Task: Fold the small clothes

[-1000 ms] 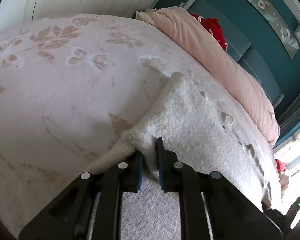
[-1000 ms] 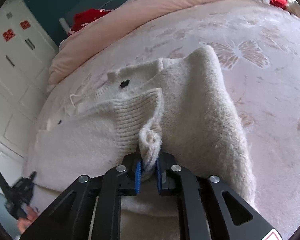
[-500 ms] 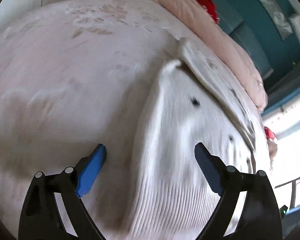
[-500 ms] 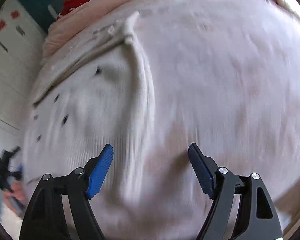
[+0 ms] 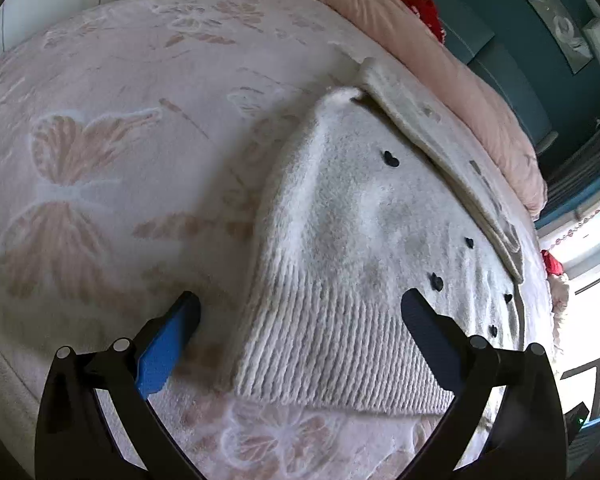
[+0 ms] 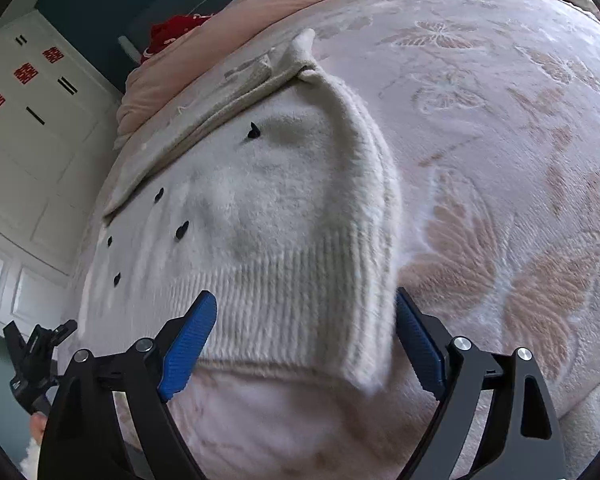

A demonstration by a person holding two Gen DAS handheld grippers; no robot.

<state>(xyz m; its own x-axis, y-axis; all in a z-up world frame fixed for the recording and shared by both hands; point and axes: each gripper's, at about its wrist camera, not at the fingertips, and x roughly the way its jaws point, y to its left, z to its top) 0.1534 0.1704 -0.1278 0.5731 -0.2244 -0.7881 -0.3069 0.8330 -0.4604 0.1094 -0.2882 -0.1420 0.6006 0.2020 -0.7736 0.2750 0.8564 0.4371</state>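
A small cream knit cardigan (image 5: 360,232) with black heart-shaped buttons lies flat on the bed, its ribbed hem nearest me and a sleeve folded across its far edge. My left gripper (image 5: 300,320) is open and empty, hovering over the hem's left corner. In the right wrist view the same cardigan (image 6: 268,208) shows, with its right side folded inward. My right gripper (image 6: 304,328) is open and empty over the hem's right corner. The left gripper (image 6: 36,356) also shows at the lower left of that view.
The bed has a pale pink blanket with a butterfly pattern (image 5: 80,184). A rolled pink duvet (image 5: 440,64) and a red item (image 5: 420,4) lie along the far side by a teal headboard. White cupboards (image 6: 28,128) stand to the left.
Both grippers were shut on the cardigan's fabric a second ago. They have opened, let it go and drawn back, and the cardigan now lies flat on the bed.
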